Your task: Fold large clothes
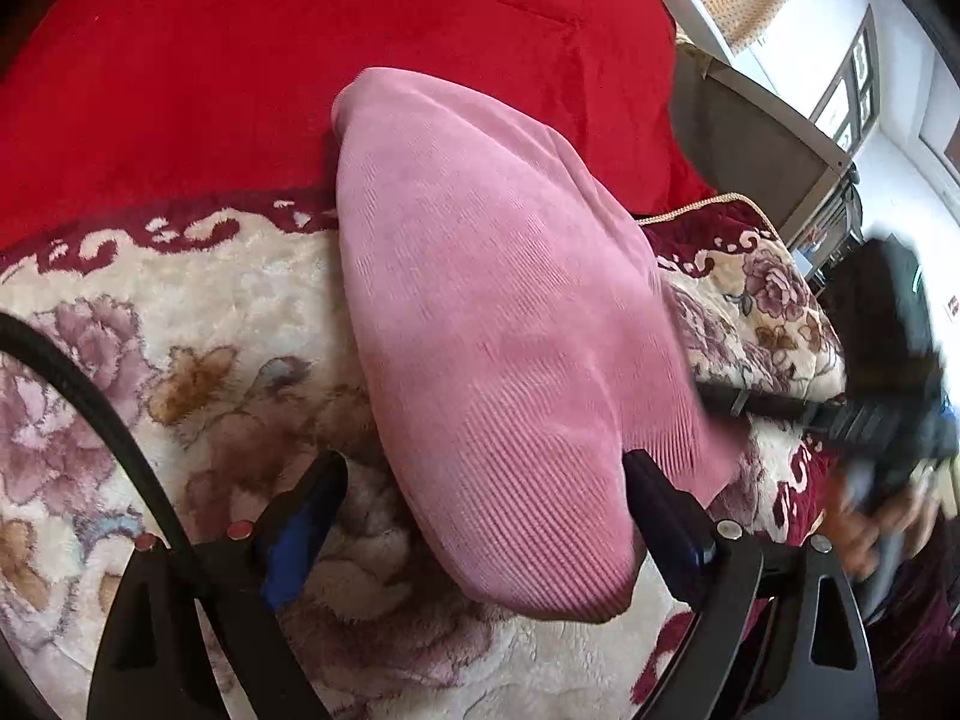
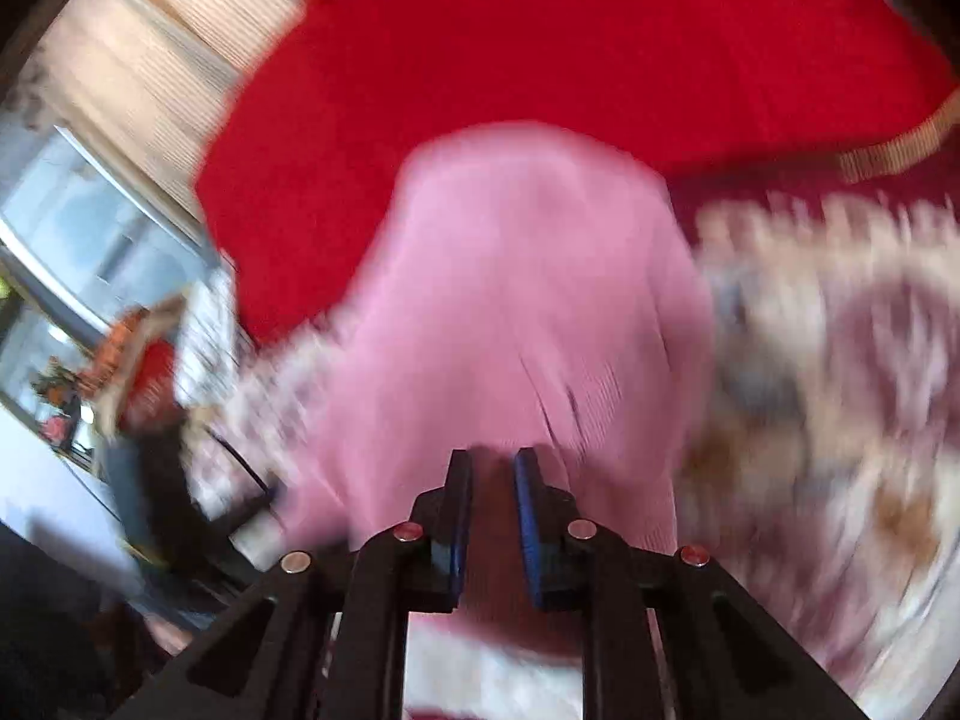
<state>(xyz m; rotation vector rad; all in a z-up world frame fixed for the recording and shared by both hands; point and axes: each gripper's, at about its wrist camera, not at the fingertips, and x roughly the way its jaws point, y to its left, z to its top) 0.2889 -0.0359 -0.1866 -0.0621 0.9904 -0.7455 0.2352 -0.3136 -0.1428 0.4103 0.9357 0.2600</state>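
Two grippers worked one pink ribbed knit garment (image 1: 504,324) on the floral plush blanket (image 1: 198,324). Right gripper (image 2: 493,468) was pinched on its edge, seemingly to carry a fold; left gripper (image 1: 486,480) stood wide apart, straddling the cloth.

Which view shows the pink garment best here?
The left wrist view: the pink garment is sharp, its ribbed weave and folded outline clear on the floral blanket. The right wrist view shows it motion-blurred, without detail.

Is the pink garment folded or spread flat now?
Folded, at least partly: the pink garment lies as a narrow doubled strip with a rounded fold edge on the floral blanket.
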